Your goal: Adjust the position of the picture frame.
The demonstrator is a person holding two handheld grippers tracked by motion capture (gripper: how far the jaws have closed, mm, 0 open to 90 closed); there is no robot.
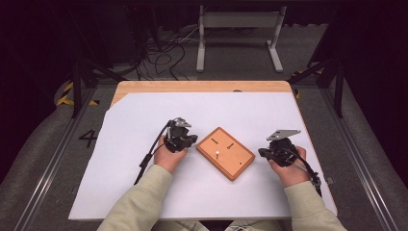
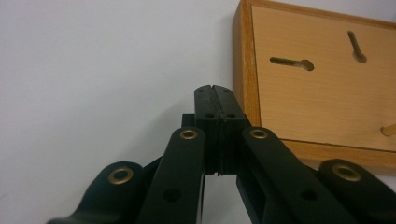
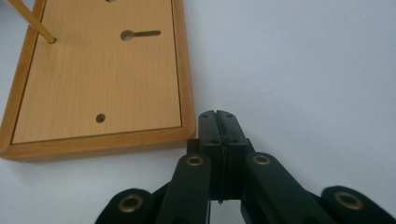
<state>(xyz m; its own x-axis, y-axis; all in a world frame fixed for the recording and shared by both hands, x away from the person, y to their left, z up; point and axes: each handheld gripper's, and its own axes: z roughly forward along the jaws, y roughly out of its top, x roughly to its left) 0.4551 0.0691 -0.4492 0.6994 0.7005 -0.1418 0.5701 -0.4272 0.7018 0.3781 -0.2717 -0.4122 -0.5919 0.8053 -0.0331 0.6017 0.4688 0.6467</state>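
wooden board (image 1: 225,153) lies flat near the middle of the white sheet (image 1: 144,192), turned at an angle, with two keyhole slots (image 2: 292,62) and a thin peg (image 3: 30,22) standing in it. left gripper (image 1: 190,143) sits just left of the board, jaws pressed together, holding nothing. right gripper (image 1: 263,153) sits just right of it, jaws likewise closed and empty. both are off the board's rim.

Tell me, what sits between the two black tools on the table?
The wooden board, lying flat on the white sheet, sits between the left tool and the right tool; the high view shows it.
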